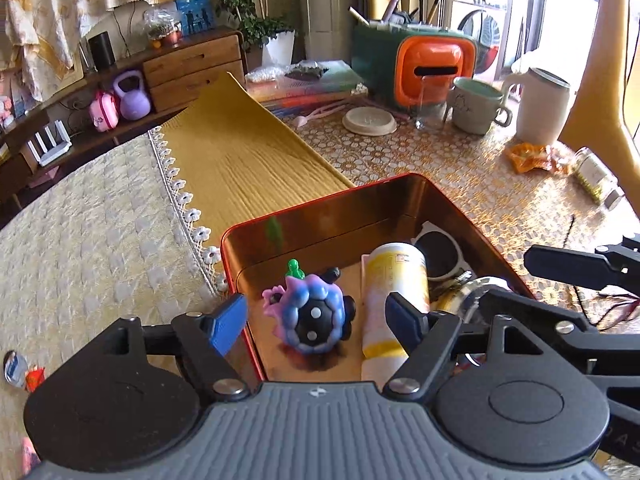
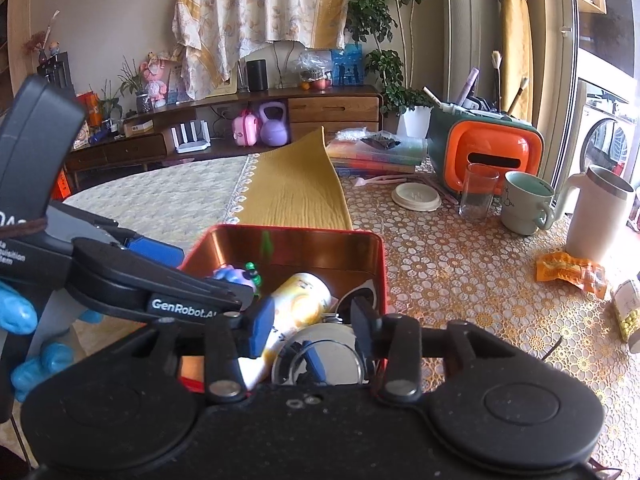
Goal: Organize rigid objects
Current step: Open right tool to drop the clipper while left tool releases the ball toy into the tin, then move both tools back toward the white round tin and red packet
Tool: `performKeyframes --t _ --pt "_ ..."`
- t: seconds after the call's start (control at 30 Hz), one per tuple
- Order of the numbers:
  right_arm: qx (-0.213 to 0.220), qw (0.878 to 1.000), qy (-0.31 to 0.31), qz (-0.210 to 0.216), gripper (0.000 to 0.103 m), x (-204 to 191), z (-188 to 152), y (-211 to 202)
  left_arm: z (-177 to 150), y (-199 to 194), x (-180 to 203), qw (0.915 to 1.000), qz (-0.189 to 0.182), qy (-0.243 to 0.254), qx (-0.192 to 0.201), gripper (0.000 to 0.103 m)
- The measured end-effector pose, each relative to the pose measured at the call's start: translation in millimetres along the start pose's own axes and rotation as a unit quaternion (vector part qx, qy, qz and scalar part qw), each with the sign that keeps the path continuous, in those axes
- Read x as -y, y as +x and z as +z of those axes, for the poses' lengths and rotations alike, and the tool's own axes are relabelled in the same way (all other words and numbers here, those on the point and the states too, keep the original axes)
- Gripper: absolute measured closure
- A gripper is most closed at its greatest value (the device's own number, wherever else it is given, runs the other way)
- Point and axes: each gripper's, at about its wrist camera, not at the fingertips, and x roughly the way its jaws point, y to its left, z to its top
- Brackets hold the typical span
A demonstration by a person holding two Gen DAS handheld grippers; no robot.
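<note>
A red tin box (image 1: 320,200) with a coppery inside stands on the table; it also shows in the right wrist view (image 2: 296,232). In it lie a purple-blue spiky toy (image 1: 312,316), a yellow-white can (image 1: 390,280), white-rimmed sunglasses (image 1: 438,250) and a round glass jar (image 2: 326,354). My left gripper (image 1: 316,320) is open, its jaws standing either side of the toy, above it. My right gripper (image 2: 314,326) is open over the jar (image 1: 480,292), with the can (image 2: 298,304) by its left finger.
A mustard runner (image 1: 240,160) lies behind the box. Further back stand an orange-green case (image 1: 432,68), a glass (image 2: 478,192), a green mug (image 2: 524,204), a white pitcher (image 2: 596,212) and a lid (image 1: 370,120). An orange wrapper (image 2: 572,270) and a bottle (image 1: 596,178) lie at the right.
</note>
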Motion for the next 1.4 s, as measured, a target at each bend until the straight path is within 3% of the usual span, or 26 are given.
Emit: performKeyframes --t 0.2,0.3,0.67,0.87,1.13,1.4 --pt "0.003 1.000 -0.002 0.007 0.056 -10.0 2.5 -16.4 -9.9 -30.6 -7.6 0.9997 -0.011 -0.011 0.018 0.027" --pt "0.006 1.000 -0.001 0.005 0.045 -16.6 2.0 -25.2 -14.6 -47.7 -12.1 0.9993 -0.018 -0.018 0.028 0.027" --pt "0.015 1.000 0.011 0.017 0.034 -40.6 -2.3 -52.0 -40.6 -102.8 -37.4 0.9972 -0.022 -0.036 0.061 0.027" --pt "0.016 0.999 0.005 0.029 0.028 -58.6 -3.5 -58.8 -58.9 -122.0 -54.3 0.9967 -0.009 -0.043 0.069 0.023" --pt "0.022 0.999 -0.018 0.042 0.012 -89.2 -9.3 -60.6 -86.3 -138.5 -80.6 0.9962 0.009 -0.055 0.068 0.023" --pt "0.028 0.997 -0.018 0.076 0.001 -116.5 -11.8 -57.5 -110.5 -153.3 -120.8 0.9913 0.041 -0.099 0.076 0.021"
